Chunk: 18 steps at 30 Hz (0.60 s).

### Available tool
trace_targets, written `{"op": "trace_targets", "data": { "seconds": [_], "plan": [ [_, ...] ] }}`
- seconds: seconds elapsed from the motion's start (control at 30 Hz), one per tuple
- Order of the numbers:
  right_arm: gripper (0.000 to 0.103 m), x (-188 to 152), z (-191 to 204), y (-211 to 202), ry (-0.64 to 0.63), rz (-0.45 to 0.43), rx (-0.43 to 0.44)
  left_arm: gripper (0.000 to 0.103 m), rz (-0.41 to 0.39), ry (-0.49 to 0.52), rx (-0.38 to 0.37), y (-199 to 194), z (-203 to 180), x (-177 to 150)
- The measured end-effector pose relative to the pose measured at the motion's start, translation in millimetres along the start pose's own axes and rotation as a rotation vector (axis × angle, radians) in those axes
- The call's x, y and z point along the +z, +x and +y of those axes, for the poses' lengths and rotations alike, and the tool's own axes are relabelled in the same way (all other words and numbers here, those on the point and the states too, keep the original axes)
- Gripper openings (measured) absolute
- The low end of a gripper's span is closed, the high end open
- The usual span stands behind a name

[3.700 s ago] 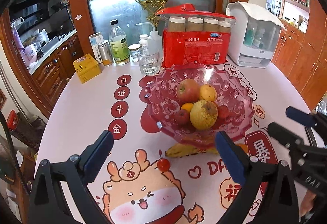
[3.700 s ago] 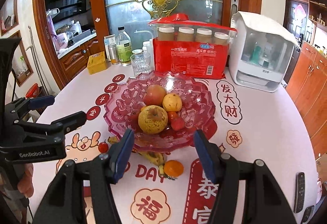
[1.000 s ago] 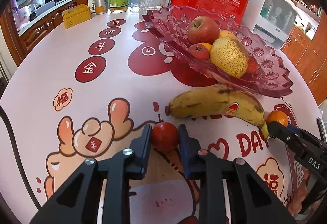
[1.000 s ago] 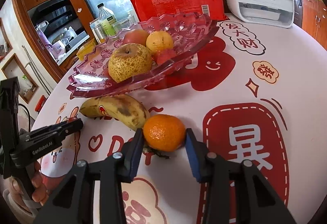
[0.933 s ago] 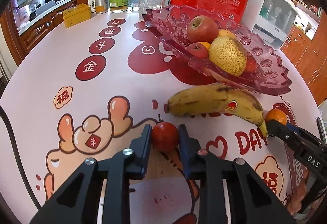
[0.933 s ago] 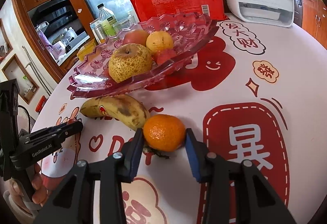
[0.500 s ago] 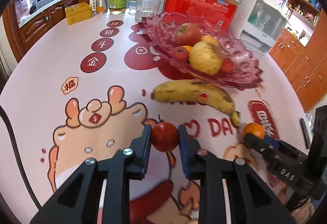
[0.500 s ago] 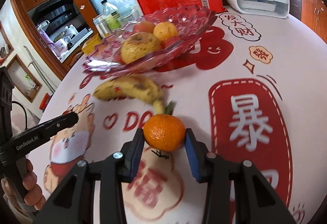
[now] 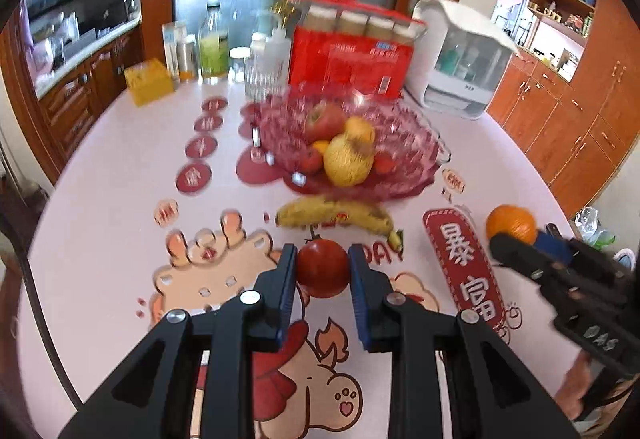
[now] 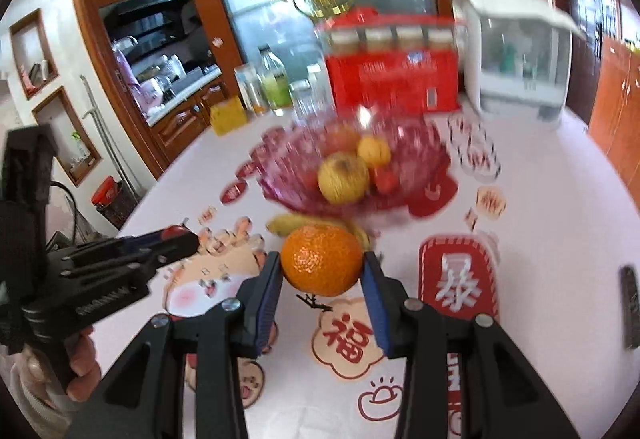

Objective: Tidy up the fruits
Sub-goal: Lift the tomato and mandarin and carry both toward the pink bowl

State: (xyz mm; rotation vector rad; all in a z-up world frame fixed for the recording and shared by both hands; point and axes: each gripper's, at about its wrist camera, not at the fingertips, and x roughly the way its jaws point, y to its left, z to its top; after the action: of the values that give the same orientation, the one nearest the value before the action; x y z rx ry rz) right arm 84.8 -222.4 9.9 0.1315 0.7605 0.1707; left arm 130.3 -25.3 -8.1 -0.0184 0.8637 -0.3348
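My left gripper [image 9: 322, 271] was clamped on a small, round, dark-red fruit [image 9: 322, 267], its blue-padded fingers [image 9: 287, 291] pressing both sides, and the fruit hung clear above the cartoon-printed pink tablecloth [image 9: 104, 199]. My right gripper [image 10: 322, 277] gripped a round orange mandarin [image 10: 321, 259] the same way, pinched between its blue pads [image 10: 375, 303] and off the table. From the left camera that mandarin showed far to the right, at the tip of the other black tool.

Beyond both held fruits, a spotted yellow banana [image 9: 335, 215] lay flat on the cloth, just in front of the pink cut-glass fruit bowl [image 9: 416, 155]. From the right camera the mandarin hid most of the banana. The bowl held a large yellow-green pear [image 9: 347, 163], a red apple [image 9: 324, 118], a yellow-orange citrus [image 9: 359, 129] and some smaller red fruits, blurred. Behind the bowl stood a red pack of paper cups [image 9: 348, 59], a clear drinking glass [image 9: 261, 79], a white countertop appliance [image 9: 460, 59] and a small yellow box [image 9: 149, 81].
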Motion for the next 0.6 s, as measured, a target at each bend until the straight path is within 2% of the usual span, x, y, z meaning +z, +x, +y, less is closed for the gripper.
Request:
{"op": "trace_targets", "data": {
  "seconds": [0.2,0.33,0.47,0.6],
  "plan": [
    [0.040,55.6,16.4,-52.7,-0.052,-0.071,0.007,0.024,-0.031,0.075,0.033,-35.1,-16.4,41.9],
    [0.040,92.3,24.1,-69.0,-0.084,-0.079,-0.007,0.024,-0.029,0.103,0.045,-48.3,-23.1,71.7],
    [0.040,134.2,21.1,-65.2,-0.093,-0.051,-0.029,0.024,-0.027,0.121,0.077,-47.8,-27.9,99.3],
    [0.040,169.9,11.3,-38.4,-0.083,0.016,-0.048,0.024,0.016,0.122,0.103,-25.4,-29.1,127.5]
  ]
}}
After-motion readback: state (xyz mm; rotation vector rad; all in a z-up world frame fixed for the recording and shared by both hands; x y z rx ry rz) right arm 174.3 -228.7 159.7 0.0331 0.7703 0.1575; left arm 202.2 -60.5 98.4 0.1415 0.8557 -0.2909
